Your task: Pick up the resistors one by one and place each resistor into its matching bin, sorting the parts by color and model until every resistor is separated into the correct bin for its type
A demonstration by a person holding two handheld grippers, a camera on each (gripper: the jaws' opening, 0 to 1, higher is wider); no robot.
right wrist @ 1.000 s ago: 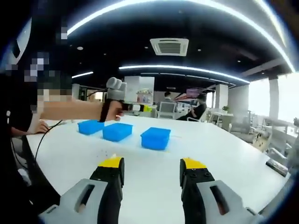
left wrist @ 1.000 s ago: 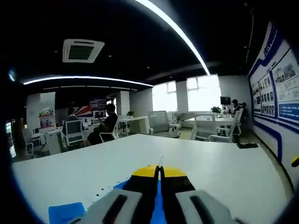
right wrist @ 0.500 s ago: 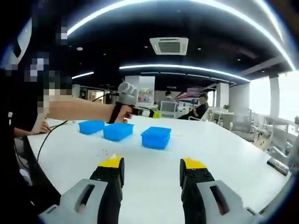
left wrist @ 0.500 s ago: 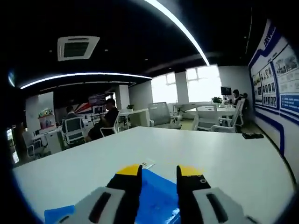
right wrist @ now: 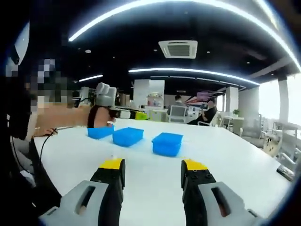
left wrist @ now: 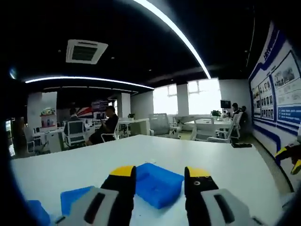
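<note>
Both grippers are spread with nothing held: left gripper (left wrist: pixel 158 173) hangs over a boxy blue plastic bin (left wrist: pixel 157 184), right gripper (right wrist: pixel 153 165) over the smooth white table (right wrist: pixel 244 165). Resistors too small to tell.

Low in the left gripper view, our left gripper (left wrist: pixel 159 174) shows two black jaws capped with yellow tips, each rising from a pale grey housing with a dark oblong slot; the right jaw carries a small round screw (just under its yellow cap). The right gripper (right wrist: pixel 153 167), at the bottom of the right gripper view, has the same build: yellow caps, black jaws, grey slotted bodies. At that view's left, our hand (right wrist: pixel 97 117) grips a black handle under a grey housing, and a thin dark cable (right wrist: pixel 44 143) hangs beneath the forearm.
</note>
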